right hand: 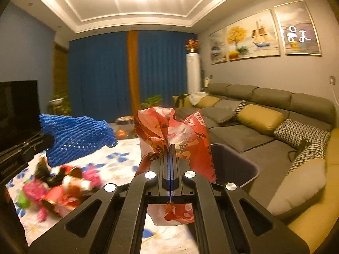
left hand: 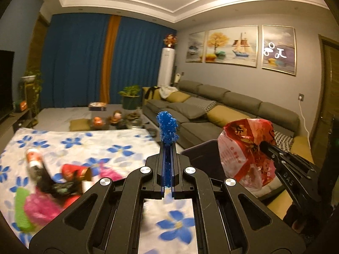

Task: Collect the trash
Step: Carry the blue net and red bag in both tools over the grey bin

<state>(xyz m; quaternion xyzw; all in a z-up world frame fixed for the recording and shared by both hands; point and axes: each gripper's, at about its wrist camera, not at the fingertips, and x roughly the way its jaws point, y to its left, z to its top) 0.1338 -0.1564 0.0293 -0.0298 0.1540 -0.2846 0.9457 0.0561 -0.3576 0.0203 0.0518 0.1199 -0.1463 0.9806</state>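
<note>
Left gripper (left hand: 167,146): jaws closed tight on a blue foam net (left hand: 167,127), which stands up from the tips at the middle of the left wrist view; in the right wrist view the net (right hand: 78,135) spreads wide at the left edge.
Right gripper (right hand: 170,148): jaws pressed together on a red and white plastic bag (right hand: 175,131), crumpled, hanging above and below the fingers at frame centre; seen from the left wrist at the right side (left hand: 245,148).
Bin (right hand: 233,165): dark and open-topped, just right of and behind the bag, beside the sofa (right hand: 264,122).
Remaining trash (left hand: 53,182): blurred pile of wrappers, pink, red and green, at lower left.
Desk (left hand: 106,146): covered by a white cloth with blue flowers, under the pile.
</note>
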